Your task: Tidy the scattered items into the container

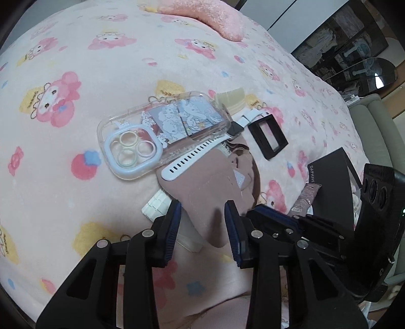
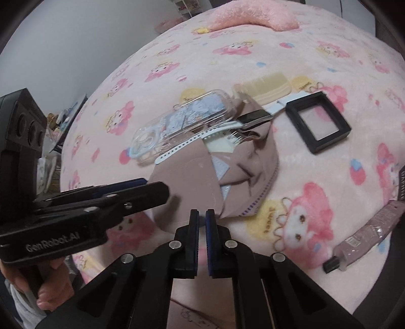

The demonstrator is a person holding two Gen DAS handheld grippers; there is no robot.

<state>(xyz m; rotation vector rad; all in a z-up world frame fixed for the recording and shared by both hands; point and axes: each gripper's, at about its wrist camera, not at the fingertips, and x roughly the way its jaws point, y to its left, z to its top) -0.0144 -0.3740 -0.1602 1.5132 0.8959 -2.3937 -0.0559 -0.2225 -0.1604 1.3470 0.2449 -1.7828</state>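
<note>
A taupe fabric pouch [image 1: 207, 192] lies on the pink blanket [image 1: 63, 177], also in the right wrist view [image 2: 202, 177]. On and beside it lie a clear phone case [image 1: 162, 126] [image 2: 182, 121], a white watch with strap [image 1: 202, 151] [image 2: 192, 141], a cream comb [image 1: 233, 98] [image 2: 263, 86] and a black square frame box [image 1: 268, 136] [image 2: 319, 124]. A pink tube [image 2: 367, 232] [image 1: 305, 200] lies to the right. My left gripper [image 1: 203, 210] is open, its fingers astride the pouch's near edge. My right gripper [image 2: 202, 217] is nearly shut just before the pouch's near edge; whether it pinches fabric is unclear.
A black lidded box [image 1: 331, 177] stands at the right edge of the bed. A fluffy pink cushion [image 2: 253, 15] lies at the far side. A white ribbed item [image 1: 157, 205] peeks from under the pouch. A beige sofa [image 1: 374, 141] lies beyond the bed.
</note>
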